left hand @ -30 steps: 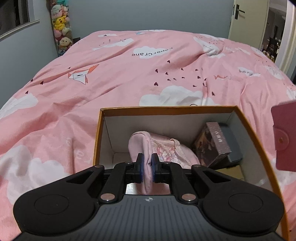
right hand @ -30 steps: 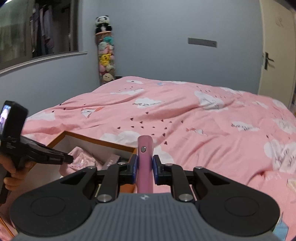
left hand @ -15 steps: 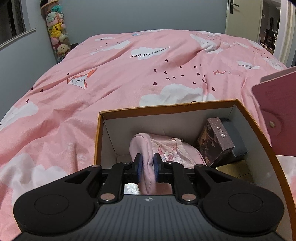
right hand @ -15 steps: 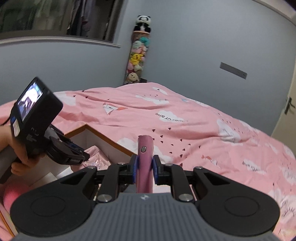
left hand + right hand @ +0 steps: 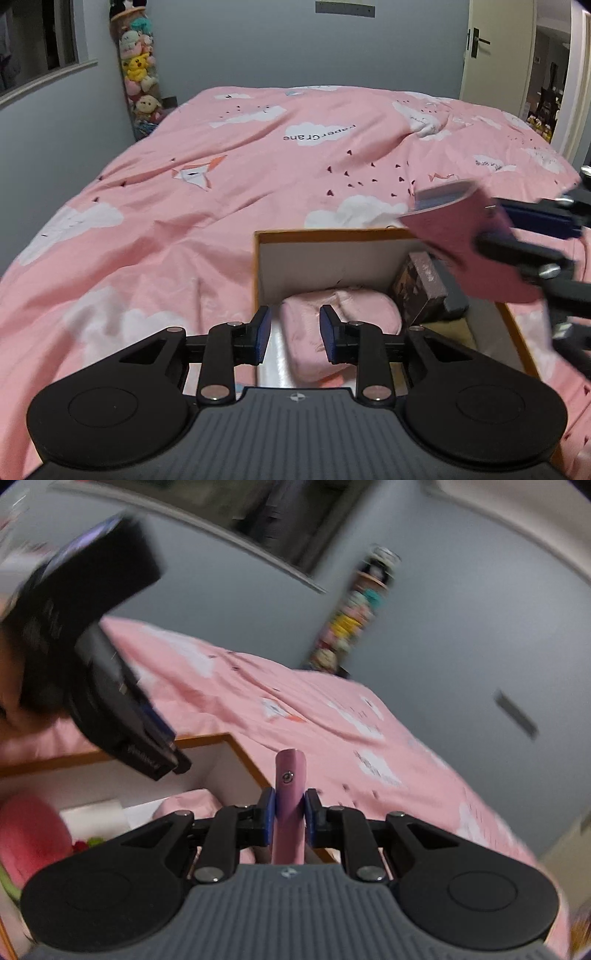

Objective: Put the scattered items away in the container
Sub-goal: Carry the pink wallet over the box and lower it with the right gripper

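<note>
Bed [image 5: 221, 206]: pink cover with white clouds and small dark marks; fills most of both views.
Wall [image 5: 240, 48]: grey, behind the bed; window ledge at left.
Door [image 5: 495, 51]: pale, with dark handle, at far right of the left wrist view.
Box [image 5: 255, 266]: orange rim, white inside; set on the bed, open at the top; near corner visible in the right wrist view [image 5: 236, 746].
Toys [image 5: 140, 77]: stack of plush figures upright in the corner by the wall; blurred in the right wrist view.
Pouch [image 5: 343, 317]: pale pink, soft; lying inside the box, against the left inner wall region, just beyond the left pads.
Wallet [image 5: 476, 251]: dusky pink with a snap; tilted above the right rim of the box, clamped edge-on between the right pads [image 5: 290, 794].
Dark box [image 5: 421, 288]: brownish, leaning inside the box, to the right of the pouch.
Left gripper [image 5: 294, 334]: jaws parting, pads clear of the pouch, nothing pressed between them; pointed down into the box.
Right gripper [image 5: 290, 814]: clamped tight on the wallet; view rolled and motion-blurred.
Hand [image 5: 11, 686]: only partly visible behind the left tool at the left edge of the right wrist view.
</note>
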`<state>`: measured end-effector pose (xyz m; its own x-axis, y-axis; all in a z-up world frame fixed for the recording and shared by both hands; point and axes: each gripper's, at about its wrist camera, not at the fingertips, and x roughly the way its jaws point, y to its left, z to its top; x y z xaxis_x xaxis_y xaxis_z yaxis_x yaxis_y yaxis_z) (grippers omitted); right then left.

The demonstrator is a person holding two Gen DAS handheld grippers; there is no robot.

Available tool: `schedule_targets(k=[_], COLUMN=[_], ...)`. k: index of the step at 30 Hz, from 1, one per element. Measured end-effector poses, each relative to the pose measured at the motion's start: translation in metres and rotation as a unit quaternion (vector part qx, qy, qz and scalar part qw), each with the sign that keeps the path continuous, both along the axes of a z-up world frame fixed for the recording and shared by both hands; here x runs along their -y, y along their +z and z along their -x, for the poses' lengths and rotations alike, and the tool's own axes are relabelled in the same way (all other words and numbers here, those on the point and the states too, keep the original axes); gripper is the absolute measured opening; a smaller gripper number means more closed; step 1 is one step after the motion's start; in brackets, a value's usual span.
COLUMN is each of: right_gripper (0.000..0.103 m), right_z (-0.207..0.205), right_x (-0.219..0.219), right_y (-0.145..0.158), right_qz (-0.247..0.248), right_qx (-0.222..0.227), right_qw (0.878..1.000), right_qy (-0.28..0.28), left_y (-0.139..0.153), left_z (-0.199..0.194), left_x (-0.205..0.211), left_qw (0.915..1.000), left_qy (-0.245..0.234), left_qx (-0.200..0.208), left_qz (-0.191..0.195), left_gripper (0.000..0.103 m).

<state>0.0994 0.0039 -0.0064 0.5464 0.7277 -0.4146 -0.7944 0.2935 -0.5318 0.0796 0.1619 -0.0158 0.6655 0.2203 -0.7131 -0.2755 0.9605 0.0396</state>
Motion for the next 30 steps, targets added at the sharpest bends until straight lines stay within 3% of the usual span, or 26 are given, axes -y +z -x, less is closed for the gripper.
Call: schedule_targets(k=[5,14,21,28,30], right_gripper=[0.018,0.018,0.018,0.019,0.026], right_z=[0.016,0.019,0.018,0.020,0.019], right_x=[-0.024,-0.049,-0.064,-0.071,-0.072], right_y=[-0.026,-0.072,-0.094,-0.100,-0.101], right_qz=[0.066,0.161,0.185,0.199,0.213], right_qx=[0.079,0.204,0.218,0.201,0.184], right_qw=[0.991,0.951,0.943,0.940,0.939], right_qy=[0.083,0.166,0.171,0.190,0.196], left_y=[-0.003,-0.006,-0.012,-0.010,-0.010], left_z=[0.012,0.023,0.022,0.024,0.024], left_x=[0.003,0.014,0.021,0.011,0.011], left_qw=[0.9998,0.9987,0.9969,0.9986,0.9985], left_qy=[-0.004,-0.009,-0.011,0.002,0.003], left_qx=[-0.020,-0.032,-0.035,-0.029,-0.028], left_qz=[-0.001,-0.038,-0.069,-0.045,-0.046], left_gripper=[0.033,0.033,0.034,0.034,0.034])
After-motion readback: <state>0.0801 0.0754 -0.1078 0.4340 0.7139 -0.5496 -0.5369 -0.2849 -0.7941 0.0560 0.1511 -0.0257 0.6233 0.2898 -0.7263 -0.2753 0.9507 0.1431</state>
